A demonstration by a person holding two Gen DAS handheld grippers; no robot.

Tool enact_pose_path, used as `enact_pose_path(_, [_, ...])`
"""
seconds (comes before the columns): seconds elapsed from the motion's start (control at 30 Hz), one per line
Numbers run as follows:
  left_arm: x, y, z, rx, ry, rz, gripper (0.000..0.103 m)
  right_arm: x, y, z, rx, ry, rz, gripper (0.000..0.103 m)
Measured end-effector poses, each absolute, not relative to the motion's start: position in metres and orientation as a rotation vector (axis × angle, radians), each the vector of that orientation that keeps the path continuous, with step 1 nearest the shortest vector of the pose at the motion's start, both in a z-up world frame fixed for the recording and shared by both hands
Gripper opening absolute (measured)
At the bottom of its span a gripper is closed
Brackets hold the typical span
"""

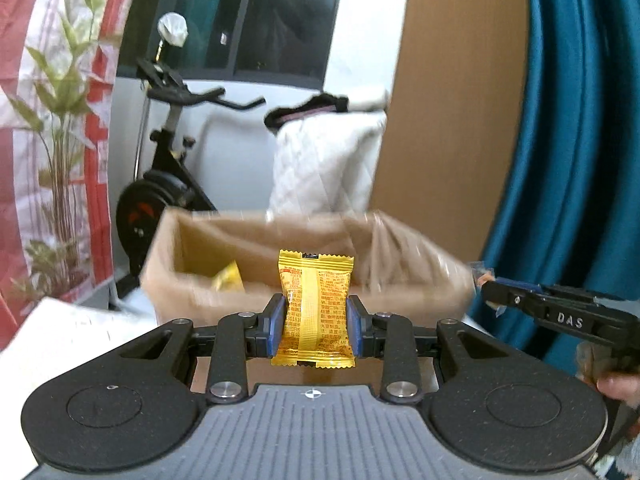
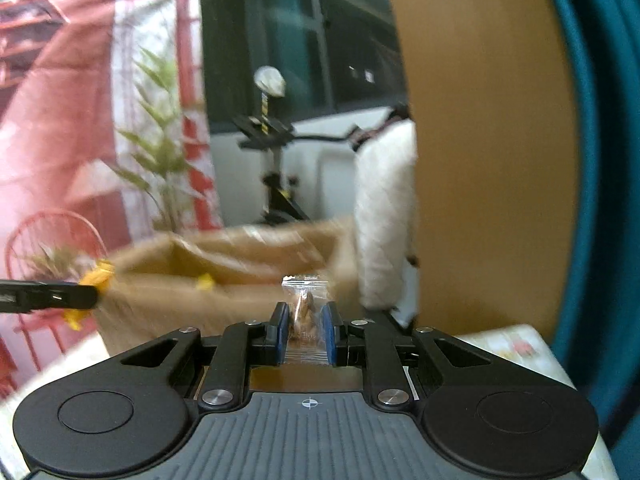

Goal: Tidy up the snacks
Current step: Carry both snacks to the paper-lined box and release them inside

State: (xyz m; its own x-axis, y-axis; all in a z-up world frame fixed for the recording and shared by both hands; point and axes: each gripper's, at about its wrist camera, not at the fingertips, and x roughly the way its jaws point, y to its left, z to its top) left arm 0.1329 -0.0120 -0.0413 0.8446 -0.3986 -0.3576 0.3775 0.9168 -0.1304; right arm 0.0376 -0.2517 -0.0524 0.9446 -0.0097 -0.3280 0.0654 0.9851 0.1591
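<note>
Both grippers are loaded right now. In the left wrist view, the left gripper (image 1: 316, 330) sits low in the centre of the frame, its blue pads (image 1: 275, 330) pressed against the two sides of a yellow snack packet (image 1: 315, 312), which stands upright between them with its crimped top edge poking up above the fingers. Right behind it, across the middle of the frame, is the open cardboard box (image 1: 192, 300), blurred, and inside at its left end another yellow packet (image 1: 229, 278) lies against the wall. At the right edge of that same view the right gripper (image 1: 490, 290) reaches in from the side, a scrap of clear wrapper showing at its tip. Over to the right wrist view: the right gripper (image 2: 305, 330) is in the lower centre, jaws narrowed onto a small clear-wrapped snack (image 2: 305, 304) with something brown inside, held upright between the blue pads (image 2: 328, 330). The cardboard box (image 2: 160, 300) fills the mid-left of the frame just beyond it, a dab of yellow (image 2: 206, 282) visible within. At the left edge the left gripper (image 2: 94, 294) comes in flat with its yellow packet (image 2: 96, 276) showing at the tip, beside the box's near corner. Behind, an exercise bike (image 1: 168, 168) stands in the mid-left of the left wrist view, and a teal curtain (image 1: 580, 140) hangs along the right side.
</note>
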Motion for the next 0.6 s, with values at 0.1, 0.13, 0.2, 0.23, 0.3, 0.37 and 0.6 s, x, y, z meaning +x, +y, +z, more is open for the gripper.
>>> enact_pose_path(0.1, [0.156, -0.016, -0.027, -0.058, 0.379, -0.395, 0.034, 0.07, -0.245, -0.037, 0.163, 0.356, -0.016, 0.017])
enact_pose_path(0.13, [0.167, -0.018, -0.026, -0.055, 0.384, -0.389, 0.034, 0.082, -0.244, -0.035, 0.157, 0.372, -0.017, 0.017])
enact_pose_path(0.2, [0.184, -0.022, -0.024, -0.048, 0.401, -0.378, 0.034, 0.101, -0.241, -0.035, 0.147, 0.404, -0.03, 0.017])
enact_pose_path(0.23, [0.191, -0.024, -0.027, -0.044, 0.41, -0.372, 0.034, 0.111, -0.239, -0.036, 0.147, 0.425, -0.034, 0.017])
enact_pose_path(0.3, [0.205, -0.027, -0.03, -0.032, 0.432, -0.354, 0.034, 0.126, -0.237, -0.039, 0.147, 0.458, -0.043, 0.017])
enact_pose_path(0.37, [0.216, -0.03, -0.034, -0.015, 0.451, -0.334, 0.035, 0.137, -0.234, -0.045, 0.135, 0.49, -0.058, 0.017])
enact_pose_path(0.6, [0.216, -0.024, -0.045, 0.008, 0.477, -0.313, 0.058, 0.136, -0.233, -0.057, 0.147, 0.524, -0.092, 0.041])
